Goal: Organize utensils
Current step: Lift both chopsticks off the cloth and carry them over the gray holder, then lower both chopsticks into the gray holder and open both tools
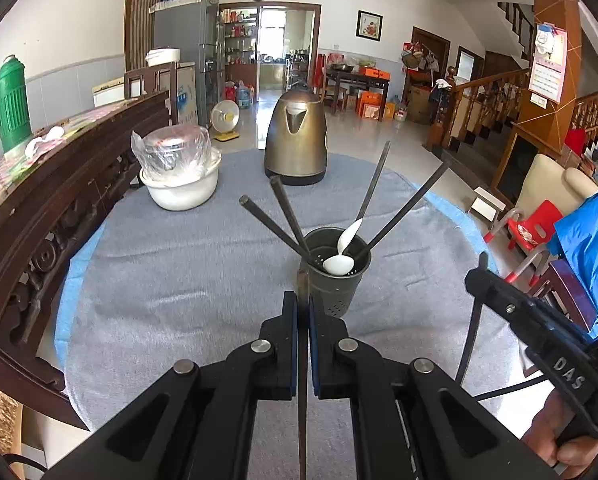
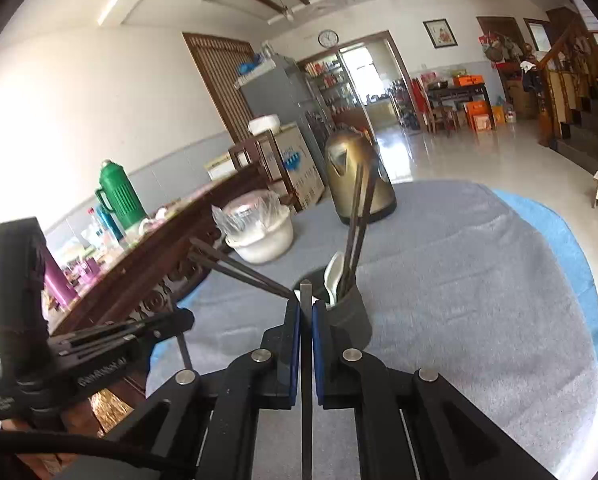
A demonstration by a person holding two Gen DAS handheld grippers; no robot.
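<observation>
Chopsticks: one pinched in left claw (image 1: 303, 320), one in right claw (image 2: 306, 320).
Holder (image 1: 336, 280): bench (image 1: 179, 280) centre, 12 o'clock of both.
Risk: tip strikes rim, tipping holder; thin stick slipping.

Black left gripper (image 1: 303, 312) with blue pads, silver screws.

White letters "DAS" stand on the right claw's (image 1: 483, 258) black body, right of the left claw (image 1: 303, 300); other lettering is unreadable.
</observation>
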